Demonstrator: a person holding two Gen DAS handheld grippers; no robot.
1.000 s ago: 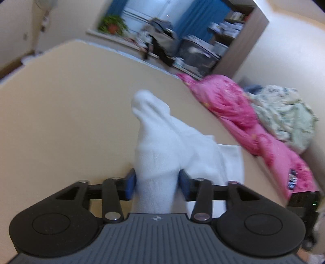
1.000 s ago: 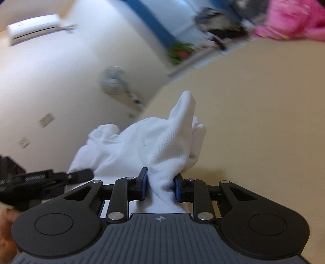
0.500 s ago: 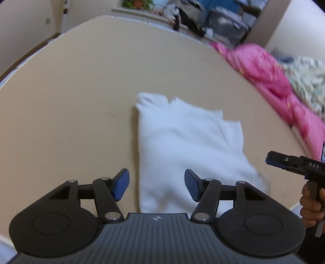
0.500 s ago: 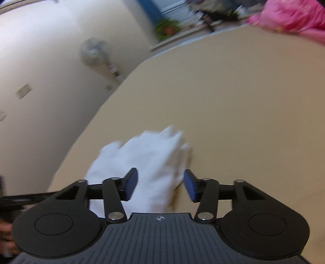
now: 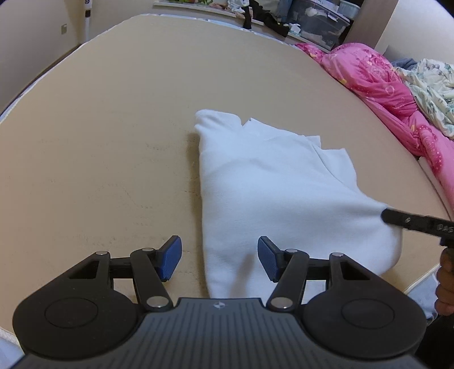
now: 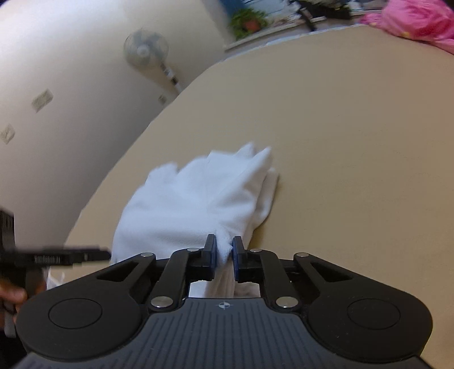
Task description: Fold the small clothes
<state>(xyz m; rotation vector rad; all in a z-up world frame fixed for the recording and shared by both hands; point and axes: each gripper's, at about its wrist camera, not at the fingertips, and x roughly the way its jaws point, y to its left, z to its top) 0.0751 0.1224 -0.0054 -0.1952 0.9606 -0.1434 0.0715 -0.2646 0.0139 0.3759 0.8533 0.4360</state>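
Observation:
A small white garment [image 5: 272, 187] lies folded on the tan bed surface [image 5: 113, 113]. My left gripper [image 5: 220, 257] is open and empty, just above the garment's near left edge. My right gripper [image 6: 224, 255] is shut on the garment's near corner [image 6: 195, 204]. In the left wrist view the right gripper's fingers [image 5: 408, 221] reach in at the garment's right corner. In the right wrist view the left gripper [image 6: 62, 257] shows at the left edge, blurred.
A pink quilt [image 5: 391, 93] and a pale floral blanket [image 5: 431, 82] lie along the bed's right side. Storage boxes and clutter [image 5: 312, 17] stand beyond the far edge. A floor fan [image 6: 146, 51] stands by the wall. The bed's near edge is close below me.
Both grippers let go of the garment and it dropped flat on the bed. The left stayed open. The right then shut again on the garment's near corner.

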